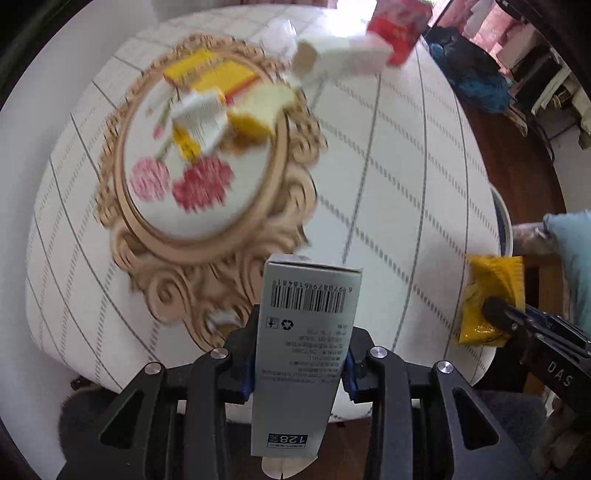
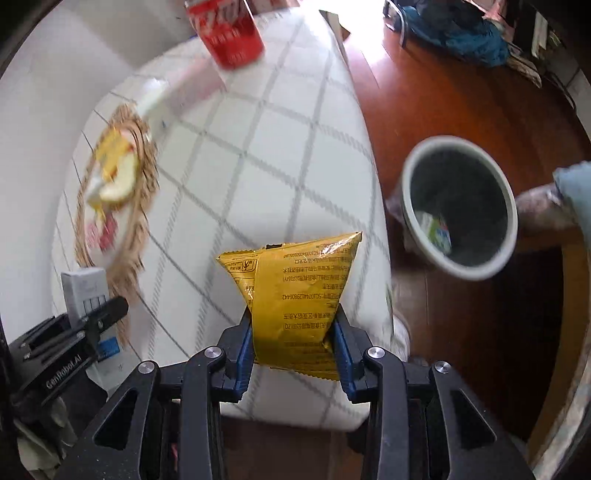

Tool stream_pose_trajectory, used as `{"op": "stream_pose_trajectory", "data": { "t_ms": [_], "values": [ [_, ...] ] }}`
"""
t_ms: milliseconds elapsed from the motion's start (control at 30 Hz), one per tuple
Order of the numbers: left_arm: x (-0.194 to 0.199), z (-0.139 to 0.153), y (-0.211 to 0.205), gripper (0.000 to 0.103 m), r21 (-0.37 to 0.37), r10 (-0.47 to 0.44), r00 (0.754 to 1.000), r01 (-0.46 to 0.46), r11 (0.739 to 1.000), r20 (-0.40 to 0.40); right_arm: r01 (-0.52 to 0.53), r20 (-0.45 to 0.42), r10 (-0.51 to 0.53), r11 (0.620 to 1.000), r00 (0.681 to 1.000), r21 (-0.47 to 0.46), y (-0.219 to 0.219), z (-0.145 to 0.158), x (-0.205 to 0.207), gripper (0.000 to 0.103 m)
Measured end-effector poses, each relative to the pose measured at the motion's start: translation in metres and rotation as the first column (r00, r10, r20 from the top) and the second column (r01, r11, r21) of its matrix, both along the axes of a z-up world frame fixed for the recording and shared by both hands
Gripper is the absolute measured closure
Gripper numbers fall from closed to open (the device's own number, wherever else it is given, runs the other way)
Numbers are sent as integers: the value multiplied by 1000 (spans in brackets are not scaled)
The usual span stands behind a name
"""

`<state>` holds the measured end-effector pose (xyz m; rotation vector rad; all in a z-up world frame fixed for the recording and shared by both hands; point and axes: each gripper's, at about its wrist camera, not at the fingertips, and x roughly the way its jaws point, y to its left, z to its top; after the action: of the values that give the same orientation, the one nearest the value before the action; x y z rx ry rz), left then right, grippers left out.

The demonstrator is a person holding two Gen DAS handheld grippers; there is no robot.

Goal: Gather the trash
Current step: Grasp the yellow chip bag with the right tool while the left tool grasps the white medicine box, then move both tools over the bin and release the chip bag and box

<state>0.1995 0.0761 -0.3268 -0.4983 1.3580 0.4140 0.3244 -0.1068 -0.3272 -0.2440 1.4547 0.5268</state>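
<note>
My left gripper (image 1: 301,354) is shut on a grey carton with a barcode (image 1: 306,325), held above the near edge of the table (image 1: 406,177). The carton also shows in the right wrist view (image 2: 86,295). My right gripper (image 2: 293,347) is shut on a yellow snack packet (image 2: 295,291), held over the table's right edge; the packet also shows in the left wrist view (image 1: 495,295). A round grey waste bin (image 2: 458,206) stands on the wooden floor to the right, with some trash inside.
An ornate wooden-framed cherry tray (image 1: 177,192) holds yellow and white cartons (image 1: 210,99). A white box (image 1: 340,59) and a red can (image 1: 399,26) sit at the table's far side. A blue bundle (image 2: 461,33) lies on the floor beyond.
</note>
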Motion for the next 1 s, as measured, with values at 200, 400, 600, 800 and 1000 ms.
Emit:
{"op": "stream_pose_trajectory", "data": {
  "t_ms": [200,400,600,800,1000],
  "values": [
    [-1,-13,-13,71,27,-43,999,43,999,-21,44,0,-44,999,999,23,-17,-8,-10,62],
    [-1,-17,-13,70,53,-54,998,55,997,-32,60,3,-60,998,998,10,-10,-13,-6,61],
    [3,-16,-18,71,71,-61,998,64,995,-33,54,30,-54,999,998,7,-6,-12,-14,61],
    [-3,-8,-30,71,80,-61,998,63,995,-28,53,65,-54,999,996,6,-5,-12,-20,62],
    [18,43,-51,71,86,-109,992,102,991,70,90,89,-99,990,991,105,-25,15,-13,66]
  ]
}}
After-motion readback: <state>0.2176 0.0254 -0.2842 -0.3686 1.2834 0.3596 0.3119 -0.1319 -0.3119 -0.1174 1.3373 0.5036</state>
